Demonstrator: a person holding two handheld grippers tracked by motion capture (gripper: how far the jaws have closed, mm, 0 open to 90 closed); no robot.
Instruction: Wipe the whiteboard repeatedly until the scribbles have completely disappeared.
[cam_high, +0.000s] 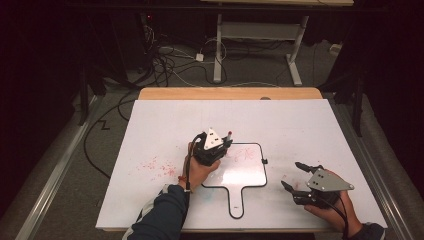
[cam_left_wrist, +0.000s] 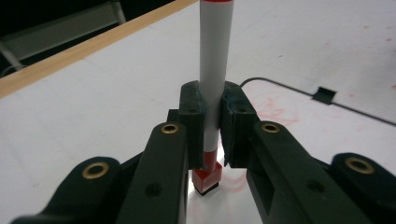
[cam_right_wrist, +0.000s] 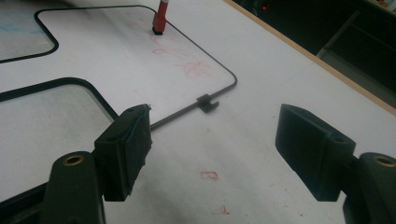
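Holding the red marker upright in our left gripper, fingers clamped on the barrel, tip down on the small whiteboard near its 11 o'clock corner, beside red scribbles. Risks: grip sits low on the barrel, so side load could tilt the marker or let it slide through the pads; pressing too hard could push the loose board across the table, since nothing pins it. Our right gripper idles at the board's 3 o'clock, fingers wide apart, holding nothing. Tip could also run past the black frame and mark the table, already smeared red at 9 o'clock.
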